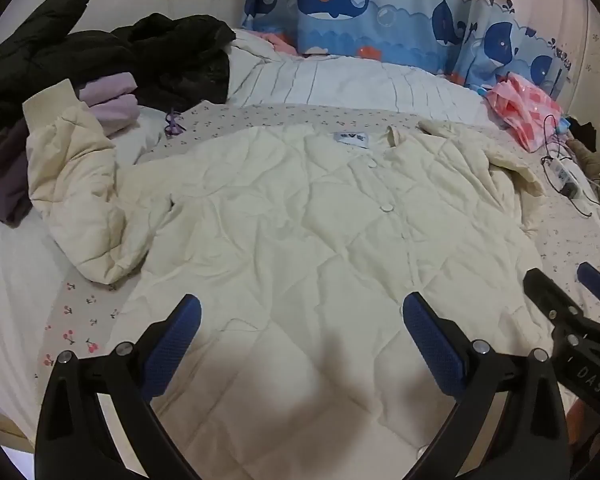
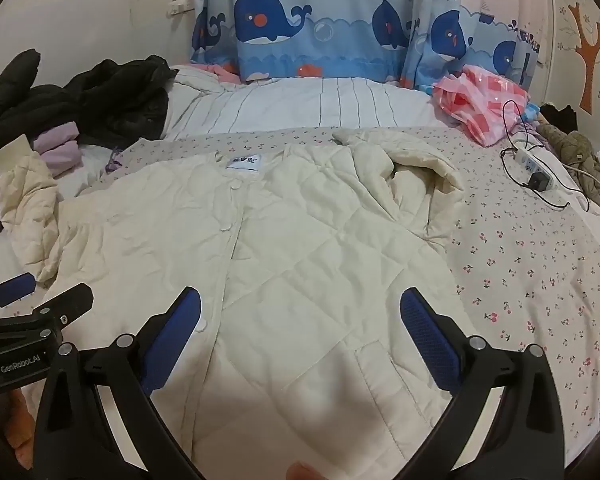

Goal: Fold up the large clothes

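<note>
a cream quilted jacket [image 1: 300, 216] lies spread flat on the bed [image 2: 540, 264], front side up, collar toward the whale curtain [image 2: 320, 32]. its one sleeve [image 1: 72, 184] is bent up at the left, near a pile of dark and purple clothes [image 1: 100, 64]; the other sleeve [image 2: 420, 172] is folded over at the right. the left gripper [image 1: 300, 336] and the right gripper [image 2: 300, 332] hover side by side above the hem, both with fingers released wide and grasping nothing. a power strip [image 2: 534, 168] lies on the sheet, well apart from the jacket
</note>
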{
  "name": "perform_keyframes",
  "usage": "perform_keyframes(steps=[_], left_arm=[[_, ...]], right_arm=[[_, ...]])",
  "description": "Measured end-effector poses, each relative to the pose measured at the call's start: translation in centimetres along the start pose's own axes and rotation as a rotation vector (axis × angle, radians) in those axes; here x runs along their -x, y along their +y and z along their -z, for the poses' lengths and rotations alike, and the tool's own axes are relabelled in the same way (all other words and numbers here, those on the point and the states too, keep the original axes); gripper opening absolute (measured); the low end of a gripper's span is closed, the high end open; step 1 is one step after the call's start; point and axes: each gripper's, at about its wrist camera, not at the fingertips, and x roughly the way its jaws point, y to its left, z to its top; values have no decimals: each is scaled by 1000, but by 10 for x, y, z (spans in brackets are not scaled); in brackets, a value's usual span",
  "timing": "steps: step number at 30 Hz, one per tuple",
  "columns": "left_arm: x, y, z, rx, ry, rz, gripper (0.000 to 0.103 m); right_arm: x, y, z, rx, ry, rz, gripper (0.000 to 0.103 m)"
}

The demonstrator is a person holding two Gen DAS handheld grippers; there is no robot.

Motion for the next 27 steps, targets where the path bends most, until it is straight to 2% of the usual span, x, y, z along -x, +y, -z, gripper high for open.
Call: perform_keyframes(steps=[10,17,24,27], left_arm=[[-1,-13,1,-47,-3,-3,97],[-4,-14,1,-51,2,-17,97],[-6,-14,1,-51,6,-22,97],[-7,-15,2,-54,8,-26,97]], right_arm=[[0,0,0,9,-3,-6,96],[2,4,2,20,-32,-1,96],[1,6,2,27,-20,-9,96],[2,5,3,4,-50,-28,96]])
